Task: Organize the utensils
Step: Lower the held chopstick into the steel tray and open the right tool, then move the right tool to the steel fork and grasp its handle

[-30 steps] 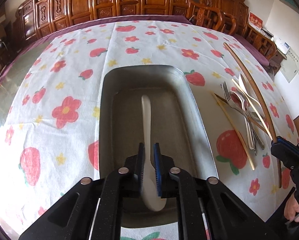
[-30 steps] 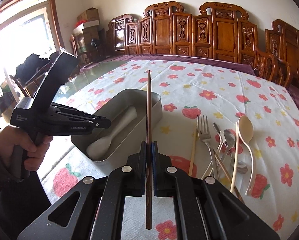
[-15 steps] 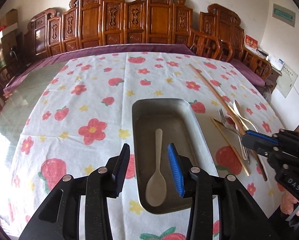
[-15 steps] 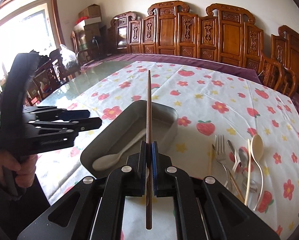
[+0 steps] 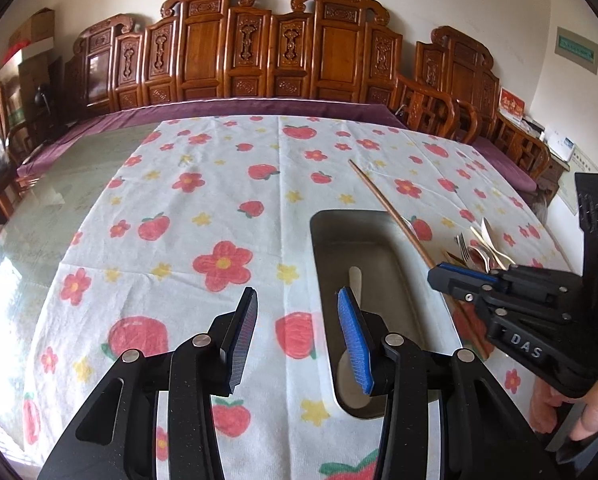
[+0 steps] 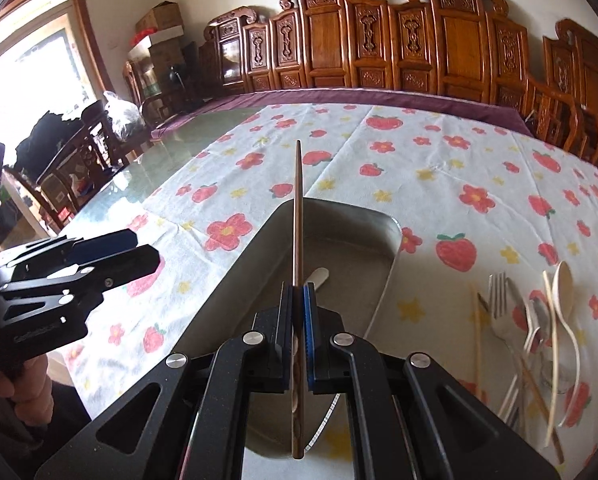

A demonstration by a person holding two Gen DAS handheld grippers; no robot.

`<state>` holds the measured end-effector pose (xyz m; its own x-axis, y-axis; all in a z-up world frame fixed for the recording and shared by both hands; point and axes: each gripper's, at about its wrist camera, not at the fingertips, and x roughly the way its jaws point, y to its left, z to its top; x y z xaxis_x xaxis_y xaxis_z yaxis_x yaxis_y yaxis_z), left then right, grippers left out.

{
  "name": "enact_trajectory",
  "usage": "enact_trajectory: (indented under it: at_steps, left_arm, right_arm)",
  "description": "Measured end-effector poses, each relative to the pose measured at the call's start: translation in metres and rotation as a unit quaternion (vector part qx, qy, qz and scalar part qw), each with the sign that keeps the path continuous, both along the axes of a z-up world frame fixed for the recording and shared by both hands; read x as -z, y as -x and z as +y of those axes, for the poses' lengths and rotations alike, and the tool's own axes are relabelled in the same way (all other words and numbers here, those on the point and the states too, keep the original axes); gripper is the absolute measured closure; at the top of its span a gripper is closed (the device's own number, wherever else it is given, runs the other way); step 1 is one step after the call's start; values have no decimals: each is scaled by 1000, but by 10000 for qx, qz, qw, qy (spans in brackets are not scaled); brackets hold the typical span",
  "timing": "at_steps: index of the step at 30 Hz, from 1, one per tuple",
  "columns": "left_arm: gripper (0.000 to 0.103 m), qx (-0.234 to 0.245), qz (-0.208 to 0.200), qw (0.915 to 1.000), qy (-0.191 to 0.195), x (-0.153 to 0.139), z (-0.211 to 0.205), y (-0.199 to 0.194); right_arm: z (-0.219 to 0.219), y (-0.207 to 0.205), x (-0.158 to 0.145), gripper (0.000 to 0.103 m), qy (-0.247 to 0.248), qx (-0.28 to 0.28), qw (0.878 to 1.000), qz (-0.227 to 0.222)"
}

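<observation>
The right gripper [image 6: 297,312] is squeezed tight on a long brown chopstick [image 6: 298,216]. The stick runs straight out from the jaws toward 12 o'clock, and its other end sticks back toward 6 o'clock. It hangs in the air above the metal tray [image 6: 387,276], not touching it as far as I can tell. The tray is long too. In the right wrist view it runs from about 1 o'clock near the far end to 7 o'clock near the gripper, so the stick and the tray do not quite line up. I think the stick needs a small turn and then has to go down to lie flat inside.

The right gripper is the near one for this job. The left gripper [image 5: 295,336] has its jaws wide apart and holds nothing. It sits over the flowered cloth [image 5: 203,208], off the tray's left side.

Inside the tray there is one thing, a pale spoon [image 5: 355,280]. It lies along the tray, with its handle toward 12 o'clock and its bowl at the near end in the left wrist view. The stick should go beside it, I think.

The other utensils [image 6: 539,320] wait in a pile on the cloth, at 3 o'clock from the tray. I can see a fork [image 6: 499,300], some spoons and pale sticks, all crossed over each other
</observation>
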<state>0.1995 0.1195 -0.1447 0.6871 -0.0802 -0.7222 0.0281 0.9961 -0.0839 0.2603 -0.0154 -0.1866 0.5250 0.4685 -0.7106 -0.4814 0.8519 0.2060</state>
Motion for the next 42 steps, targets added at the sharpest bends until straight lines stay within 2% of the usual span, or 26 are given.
enact_trajectory:
  at_steps: [7, 12, 15, 19, 25, 31, 33, 35, 42]
  left_arm:
    - [63, -105, -15, 9999, 28, -1, 8, 0]
    - [63, -108, -14, 9999, 25, 0, 8, 0]
    - [63, -57, -35, 10000, 11, 0, 7, 1]
    - [63, -49, -56, 10000, 0, -1, 4, 2]
    - [63, 43, -83, 9999, -38, -2, -7, 5]
    - [63, 242, -145, 9996, -95, -7, -33, 10]
    - [63, 324, -176, 9993, -103, -10, -44, 13]
    - [63, 431, -202, 9988, -136, -13, -59, 16]
    - [63, 808, -215, 9962, -248, -17, -108, 24]
  right_arm:
    - [14, -7, 19, 97, -72, 154, 9993, 329]
    - [20, -4, 37, 96, 87, 119, 9986, 516]
    - [23, -3, 44, 93, 216, 59, 9983, 544]
    - [13, -1, 40, 90, 59, 26, 9987, 513]
    - [-21, 18, 14, 90, -56, -67, 9998, 194]
    - [-79, 50, -7, 89, 295, 99, 9994, -151]
    - [-98, 55, -10, 80, 407, 223, 9987, -230]
    - [-120, 59, -12, 74, 469, 372, 9978, -286]
    - [-182, 57, -13, 74, 585, 808, 9944, -343]
